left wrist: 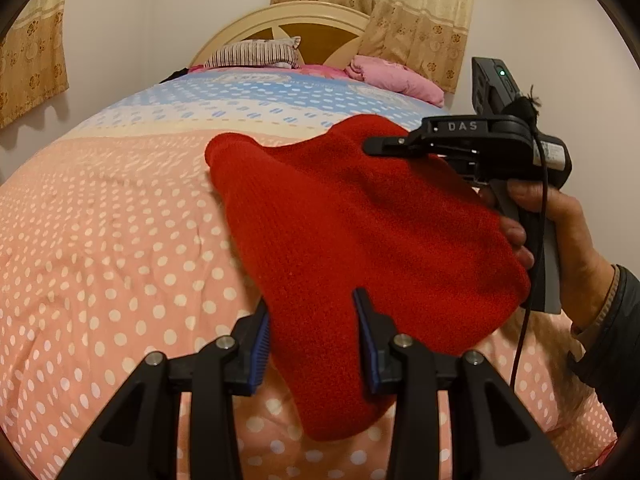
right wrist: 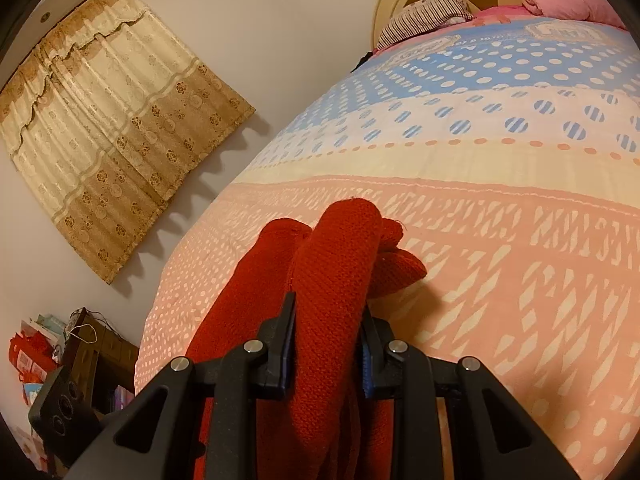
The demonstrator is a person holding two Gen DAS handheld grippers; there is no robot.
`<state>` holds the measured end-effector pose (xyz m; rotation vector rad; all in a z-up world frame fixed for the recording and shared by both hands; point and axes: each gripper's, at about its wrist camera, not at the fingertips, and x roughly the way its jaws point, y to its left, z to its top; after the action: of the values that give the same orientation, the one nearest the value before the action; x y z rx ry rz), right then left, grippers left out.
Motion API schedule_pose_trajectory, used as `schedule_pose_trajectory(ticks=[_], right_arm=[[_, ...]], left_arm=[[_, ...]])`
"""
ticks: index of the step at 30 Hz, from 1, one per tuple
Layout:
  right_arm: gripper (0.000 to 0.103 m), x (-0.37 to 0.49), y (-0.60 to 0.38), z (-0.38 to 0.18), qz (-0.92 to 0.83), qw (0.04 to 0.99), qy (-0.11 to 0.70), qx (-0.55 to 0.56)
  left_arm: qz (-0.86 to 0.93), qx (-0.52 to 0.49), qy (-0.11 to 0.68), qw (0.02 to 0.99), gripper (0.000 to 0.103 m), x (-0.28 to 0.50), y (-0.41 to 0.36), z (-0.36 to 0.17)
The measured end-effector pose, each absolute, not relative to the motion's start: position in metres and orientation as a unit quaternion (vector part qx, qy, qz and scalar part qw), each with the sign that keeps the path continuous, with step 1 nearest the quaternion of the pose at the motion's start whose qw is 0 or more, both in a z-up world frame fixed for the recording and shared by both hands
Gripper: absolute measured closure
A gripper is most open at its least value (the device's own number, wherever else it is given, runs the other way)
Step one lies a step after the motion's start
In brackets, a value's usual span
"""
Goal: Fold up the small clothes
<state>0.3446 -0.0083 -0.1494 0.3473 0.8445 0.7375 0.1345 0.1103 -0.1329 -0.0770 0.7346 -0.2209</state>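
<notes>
A red knitted garment (left wrist: 360,232) hangs stretched between the two grippers above a bed covered with a pink, cream and blue polka-dot quilt (left wrist: 120,240). The left gripper (left wrist: 316,344) has its blue-padded fingers clamped on a bunched fold at the garment's lower edge, the cloth filling the gap between them. In the right wrist view, the right gripper (right wrist: 328,344) is likewise clamped on a thick rolled ridge of the same red knit, which rises past the fingertips and droops onto the quilt. A hand (left wrist: 560,232) in a dark sleeve holds the right gripper's handle. A striped pillow (left wrist: 256,54) and a pink pillow (left wrist: 396,78) lie by the headboard (left wrist: 320,28).
</notes>
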Motion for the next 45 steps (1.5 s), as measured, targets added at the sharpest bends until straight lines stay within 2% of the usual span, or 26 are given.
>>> schedule_pose_trajectory(ticks=[15,25,27,28,30,34,39,45], right_arm=[[0.077,0.352,-0.024,-0.178,0.317,0.83,0.417,0.192],[0.074,0.35,-0.03,-0.189,0.298,0.829,0.431,0.196],[0.073,0.349,-0.031,-0.187,0.293,0.832,0.43,0.193],[0.072,0.347,-0.032,-0.185,0.29,0.835,0.426,0.192],[0.07,0.339,-0.037,-0.175,0.285,0.847,0.407,0.189],[0.062,0.313,-0.049,-0.14,0.272,0.875,0.357,0.182],[0.058,0.259,-0.032,-0.103,0.351,0.87,0.314,0.147],[0.058,0.237,-0.011,-0.151,0.333,0.856,0.384,0.09]], left_arm=[[-0.09,-0.034,0.341,0.935,0.046,0.126,0.11,-0.135],[-0.075,-0.028,0.328,0.941,0.041,0.117,0.113,-0.12],[-0.056,-0.026,0.301,0.952,0.035,0.112,0.119,-0.108],[-0.048,-0.027,0.29,0.955,0.028,0.112,0.123,-0.102],[-0.033,-0.034,0.279,0.959,0.023,0.118,0.133,-0.094],[-0.022,-0.036,0.289,0.957,0.023,0.137,0.143,-0.099],[-0.016,-0.041,0.316,0.948,0.023,0.154,0.141,-0.121],[0.0,-0.04,0.332,0.942,0.011,0.149,0.143,-0.135]])
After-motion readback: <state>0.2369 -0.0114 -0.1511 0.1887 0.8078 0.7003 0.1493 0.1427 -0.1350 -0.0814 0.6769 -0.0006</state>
